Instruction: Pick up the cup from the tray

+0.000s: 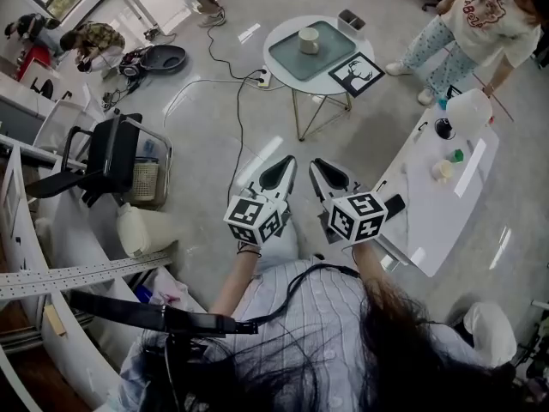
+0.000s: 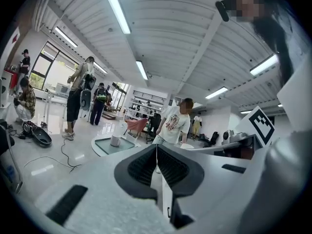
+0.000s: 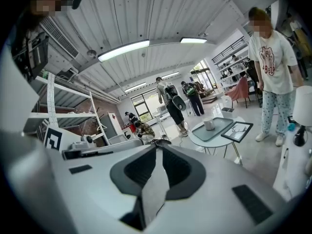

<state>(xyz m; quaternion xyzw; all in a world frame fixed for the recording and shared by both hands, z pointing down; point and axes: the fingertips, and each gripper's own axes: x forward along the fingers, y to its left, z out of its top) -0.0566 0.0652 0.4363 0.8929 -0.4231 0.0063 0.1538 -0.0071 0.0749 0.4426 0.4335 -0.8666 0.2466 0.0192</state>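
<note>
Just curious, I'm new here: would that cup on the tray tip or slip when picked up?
The cup looks squat and wide, so probably steady. Its smooth pale surface suggests ceramic: maybe slippery, breakable. Standing alone on the tray, it should lift freely.

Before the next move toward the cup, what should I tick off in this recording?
1. Cup upright on the tray: ok.
2. Cup alone on the tray, picture frame off it: ok.
3. Left gripper open for a grasp: not ok, jaws together, empty.
4. Right gripper open: not ok, jaws together, empty.
5. Cup close to either gripper: not ok, the round table stands across the floor.
6. Cup empty: cannot tell.
</note>
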